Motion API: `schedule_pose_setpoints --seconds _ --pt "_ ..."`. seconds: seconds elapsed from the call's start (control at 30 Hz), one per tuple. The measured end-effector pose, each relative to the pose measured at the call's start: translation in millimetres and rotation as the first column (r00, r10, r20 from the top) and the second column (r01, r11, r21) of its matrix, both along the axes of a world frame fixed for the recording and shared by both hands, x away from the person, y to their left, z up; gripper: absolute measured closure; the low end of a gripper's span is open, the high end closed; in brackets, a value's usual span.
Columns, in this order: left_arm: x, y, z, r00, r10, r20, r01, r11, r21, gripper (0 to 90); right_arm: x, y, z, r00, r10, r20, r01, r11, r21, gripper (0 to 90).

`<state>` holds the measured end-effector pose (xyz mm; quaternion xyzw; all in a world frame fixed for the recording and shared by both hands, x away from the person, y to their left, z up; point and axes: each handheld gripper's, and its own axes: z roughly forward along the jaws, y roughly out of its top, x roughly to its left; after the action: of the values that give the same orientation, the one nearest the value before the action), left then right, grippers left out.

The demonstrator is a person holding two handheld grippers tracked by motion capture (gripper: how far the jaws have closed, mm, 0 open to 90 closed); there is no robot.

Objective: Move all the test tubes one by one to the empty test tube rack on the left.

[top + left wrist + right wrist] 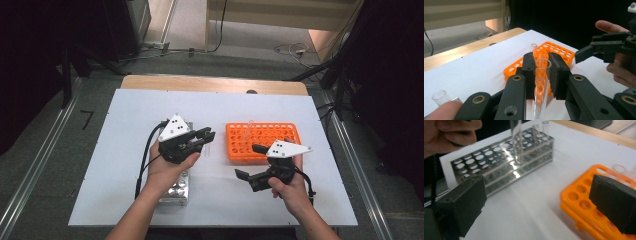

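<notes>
Nearest the person, the left hand-held gripper (204,141) is lifted over the white tabletop (130,110), its two black jaws closed on a clear glass test tube (540,82). In the left gripper view the tube stands upright between the jaw pads, its open mouth just above them. From the right gripper view, the tube's lower end hangs over the metal rack (499,162), a shiny perforated stand sitting by the person's left forearm near the tabletop's front edge. At least two more glass tubes stand in the holes at that rack's far end.

The right hand-held gripper (250,162) hovers just in front of the orange rack (262,140), its jaws spread wide with nothing between them.

Beyond both hands, the orange rack lies flat near the middle of the tabletop, with a clear tube standing at its far edge. Behind the white sheet a wooden strip of the tabletop shows, then grey floor with cables.
</notes>
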<state>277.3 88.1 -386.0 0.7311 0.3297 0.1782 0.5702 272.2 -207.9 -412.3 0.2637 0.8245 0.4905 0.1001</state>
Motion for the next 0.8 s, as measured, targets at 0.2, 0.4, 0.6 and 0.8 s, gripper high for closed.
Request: schedule_pose_setpoints --seconds 0.2,0.4,0.6,0.8 --pt "6.9 12.1 0.8 0.9994 0.034 0.01 -0.034 0.9994 0.004 76.3 0.0 -28.2 -4.9 0.9986 -0.053 0.011 0.052 0.999 0.006 0.0" --pt "14.0 24.6 2.7 0.9968 0.077 0.023 -0.077 0.9971 -0.002 76.4 -0.9 -55.9 -8.1 0.993 -0.118 0.012 0.118 0.993 0.012 0.0" --pt "20.9 34.4 1.1 0.9925 0.119 0.027 -0.119 0.9928 -0.012 76.3 -2.9 -80.7 -12.5 0.9843 -0.176 0.012 0.176 0.984 0.008 0.0" --pt "25.3 40.6 -3.6 0.9878 0.153 0.03 -0.153 0.9882 -0.011 76.4 -3.4 -99.9 -18.1 0.9739 -0.226 0.017 0.226 0.974 -0.012 0.0"
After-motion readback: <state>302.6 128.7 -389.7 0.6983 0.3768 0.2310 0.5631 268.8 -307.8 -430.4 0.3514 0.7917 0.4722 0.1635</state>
